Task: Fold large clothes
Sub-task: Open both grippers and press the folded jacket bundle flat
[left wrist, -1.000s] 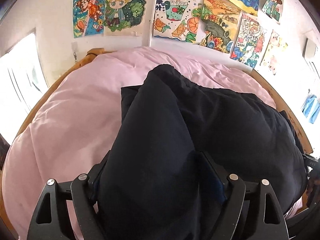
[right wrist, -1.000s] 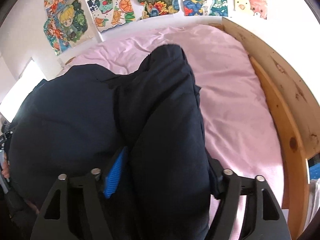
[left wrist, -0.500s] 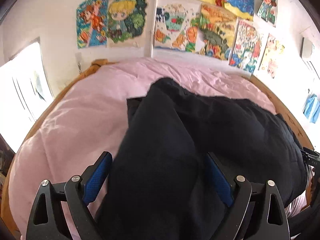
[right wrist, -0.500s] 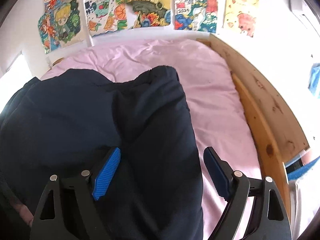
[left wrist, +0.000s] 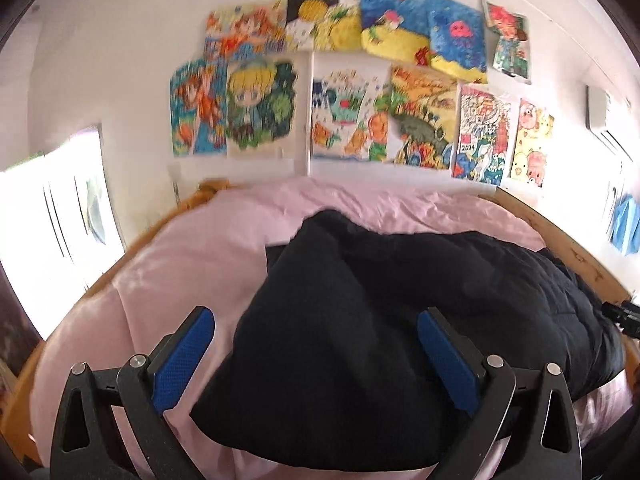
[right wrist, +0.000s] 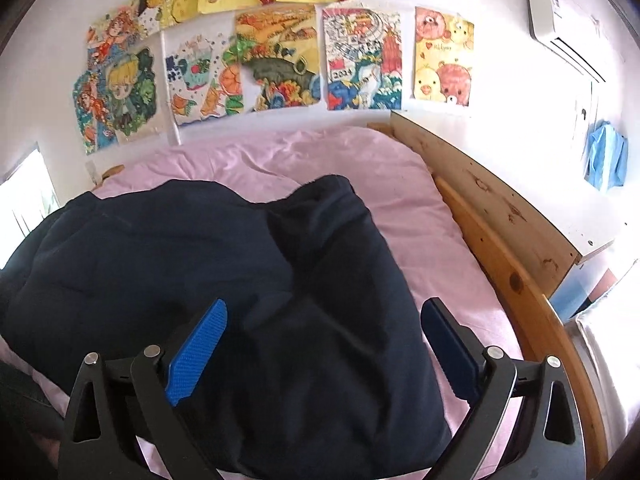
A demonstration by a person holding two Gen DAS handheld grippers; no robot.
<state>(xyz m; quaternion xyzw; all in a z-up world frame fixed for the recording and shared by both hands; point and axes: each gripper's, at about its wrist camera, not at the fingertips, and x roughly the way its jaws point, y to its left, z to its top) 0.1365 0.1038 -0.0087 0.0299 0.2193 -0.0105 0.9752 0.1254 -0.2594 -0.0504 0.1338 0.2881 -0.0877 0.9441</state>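
A large dark navy padded garment (left wrist: 400, 300) lies bunched on the pink bed, also filling the lower left of the right wrist view as the garment (right wrist: 240, 280). My left gripper (left wrist: 316, 344) hovers over its near left fold with jaws opening wide; the blue pads (left wrist: 182, 354) stand clear of the cloth. My right gripper (right wrist: 324, 340) hangs over the garment's right fold, jaws opening too, its blue pads (right wrist: 198, 356) apart from the fabric. The cloth lies below and between both pairs of fingers, not pinched. The garment's near edge is hidden behind the gripper frames.
The pink bedding (left wrist: 192, 264) sits in a wooden bed frame (right wrist: 508, 264). Colourful drawings (left wrist: 344, 116) cover the white wall behind the bed. A bright window (left wrist: 48, 240) is at the left, an air conditioner (right wrist: 560, 28) high on the right wall.
Both grippers let go of the dark garment: the jaws spread wide and both drew back and up. The folds dropped onto the bed.
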